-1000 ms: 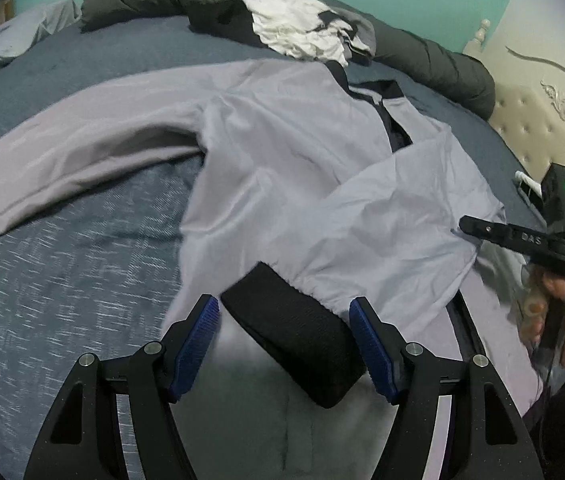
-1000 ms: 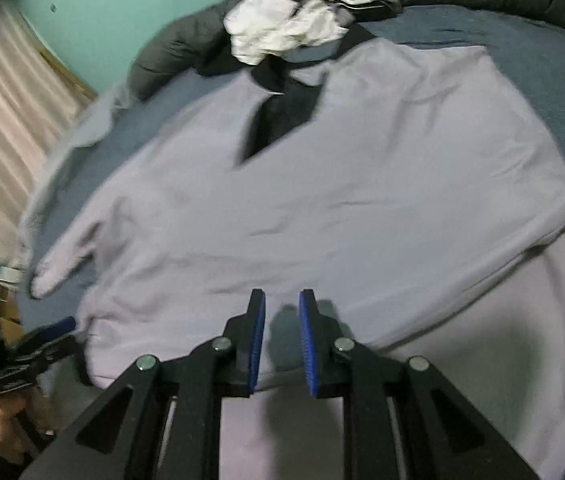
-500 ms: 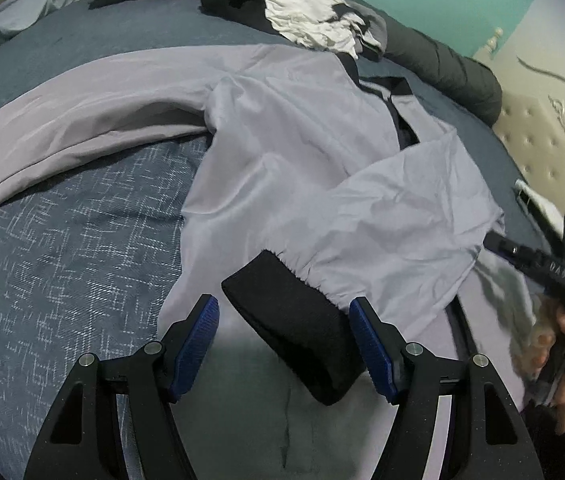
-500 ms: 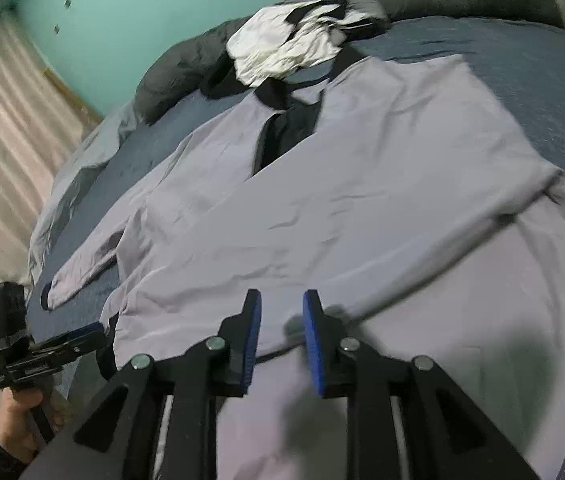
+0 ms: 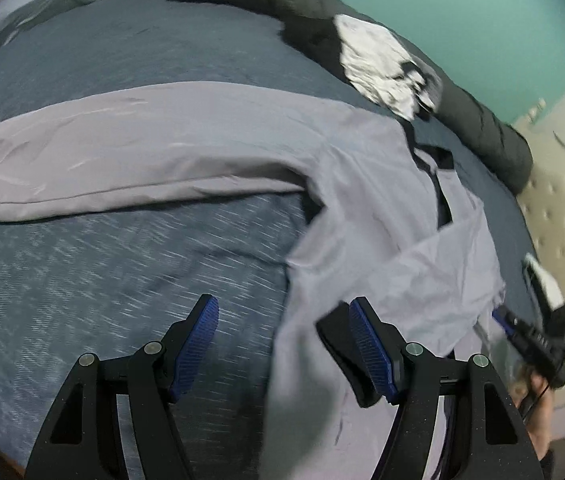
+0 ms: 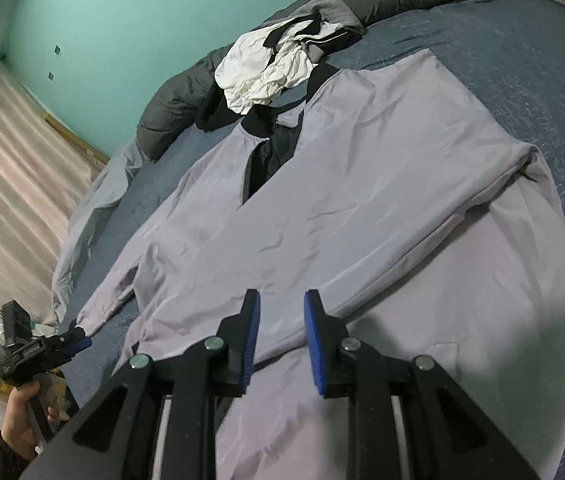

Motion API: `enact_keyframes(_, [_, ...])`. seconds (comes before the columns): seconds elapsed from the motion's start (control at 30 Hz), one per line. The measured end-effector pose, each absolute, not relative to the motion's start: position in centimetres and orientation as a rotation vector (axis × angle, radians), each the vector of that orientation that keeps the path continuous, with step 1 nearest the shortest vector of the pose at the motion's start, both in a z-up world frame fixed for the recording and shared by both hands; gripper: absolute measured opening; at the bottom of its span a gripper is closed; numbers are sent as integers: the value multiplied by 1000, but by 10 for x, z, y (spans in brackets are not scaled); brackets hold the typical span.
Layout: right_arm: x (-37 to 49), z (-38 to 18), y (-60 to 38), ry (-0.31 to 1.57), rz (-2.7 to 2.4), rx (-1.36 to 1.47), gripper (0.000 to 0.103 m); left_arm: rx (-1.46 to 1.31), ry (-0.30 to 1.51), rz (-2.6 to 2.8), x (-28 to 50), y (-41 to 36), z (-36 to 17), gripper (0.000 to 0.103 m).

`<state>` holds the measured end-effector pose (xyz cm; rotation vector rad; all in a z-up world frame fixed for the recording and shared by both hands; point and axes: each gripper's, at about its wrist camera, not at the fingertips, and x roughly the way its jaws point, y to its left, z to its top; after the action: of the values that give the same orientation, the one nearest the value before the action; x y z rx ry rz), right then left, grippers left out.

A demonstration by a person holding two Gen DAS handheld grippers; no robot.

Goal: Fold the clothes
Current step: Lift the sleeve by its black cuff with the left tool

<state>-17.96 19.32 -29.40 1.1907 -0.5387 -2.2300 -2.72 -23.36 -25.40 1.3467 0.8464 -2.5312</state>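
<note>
A lavender-grey jacket [image 6: 342, 184] with a black collar lies spread on the blue bed cover [image 5: 102, 280]. One sleeve is folded across its body; the other sleeve [image 5: 102, 160] stretches out to the left. My left gripper [image 5: 282, 328] is open wide above the bare cover at the jacket's edge. The black cuff [image 5: 332, 330] lies just behind its right finger, outside the jaws. My right gripper [image 6: 281, 332] hovers over the jacket's lower part, its jaws a narrow gap apart with nothing between them. Each view shows the other gripper [image 6: 62, 344] [image 5: 530, 336] held in a hand.
A crumpled white and black garment [image 6: 266, 68] [image 5: 382, 68] rests on a rolled dark grey duvet [image 5: 482, 128] along the far side of the bed. A beige tufted headboard [image 5: 562, 208] is at the right, a striped curtain [image 6: 10, 184] at the left.
My left gripper has slid left and rolled; the black cuff, earlier between its fingers, now lies beside the right one. My right gripper has drawn back and its jaws stand slightly wider.
</note>
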Motion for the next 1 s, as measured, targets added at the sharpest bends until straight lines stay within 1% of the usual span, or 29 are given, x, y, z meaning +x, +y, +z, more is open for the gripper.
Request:
enact_keyframes(0.27, [-181,-290,198,-572,-2221,1168,22,1177,1106,-2304,5,-329,-265,72])
enact_keyframes(0.37, [-182,-290,198,-573,-2219,1167,22,1111,1115,-2221,17,-361,-271,72])
enact_keyframes(0.53, [-183,-294,194,-559,-2210,1177,22,1027,1184,-2130,33,-402,-286,72])
enact_keyframes(0.83, [-184,-295,181,-513,-2208,1179,22,945,1217,-2039,52,-443,-303,72])
enact_keyframes(1.0, [-184,-293,178,-499,-2206,1172,22,868,1202,-2018,60,-462,-308,72])
